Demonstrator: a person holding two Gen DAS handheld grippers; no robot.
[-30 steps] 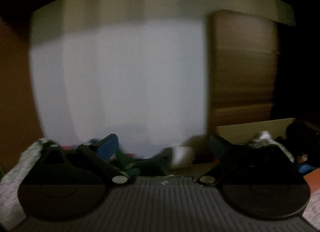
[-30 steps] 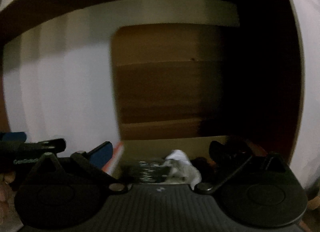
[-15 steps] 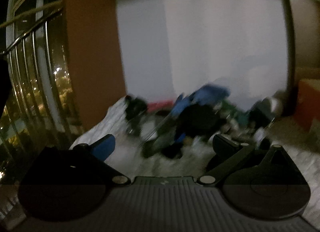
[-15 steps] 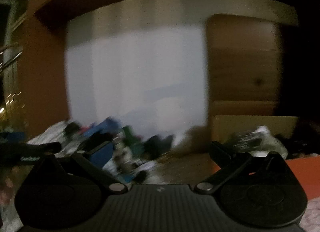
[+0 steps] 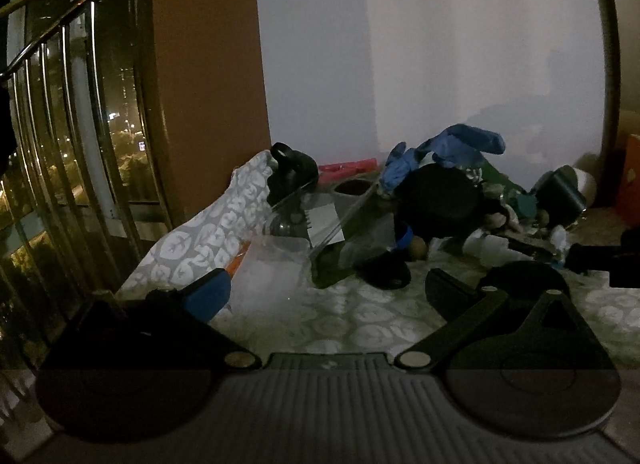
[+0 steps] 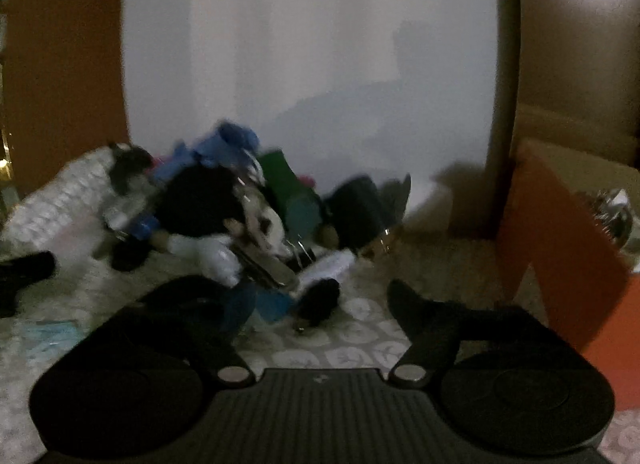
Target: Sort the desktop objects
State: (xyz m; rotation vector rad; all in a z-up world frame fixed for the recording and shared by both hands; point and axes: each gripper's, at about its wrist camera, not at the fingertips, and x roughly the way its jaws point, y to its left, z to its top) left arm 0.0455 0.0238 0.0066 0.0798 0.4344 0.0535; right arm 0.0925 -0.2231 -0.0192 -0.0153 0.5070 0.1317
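Both grippers are nearing the pile point(image 5: 432, 207), nothing picked. Left gripper point(image 5: 328, 292) is gaping empty; right gripper point(image 6: 320, 304) is closing on nothing. Next: choosing one item.

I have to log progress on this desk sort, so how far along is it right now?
Barely started, as far as the views show. The pile is unsorted on the patterned cloth, blue glove on top. A few items already lie in the orange box. In hand: nothing; the left gripper is open and empty, the right gripper is closing with nothing clearly between its jaws. Nearly the whole pile remains.
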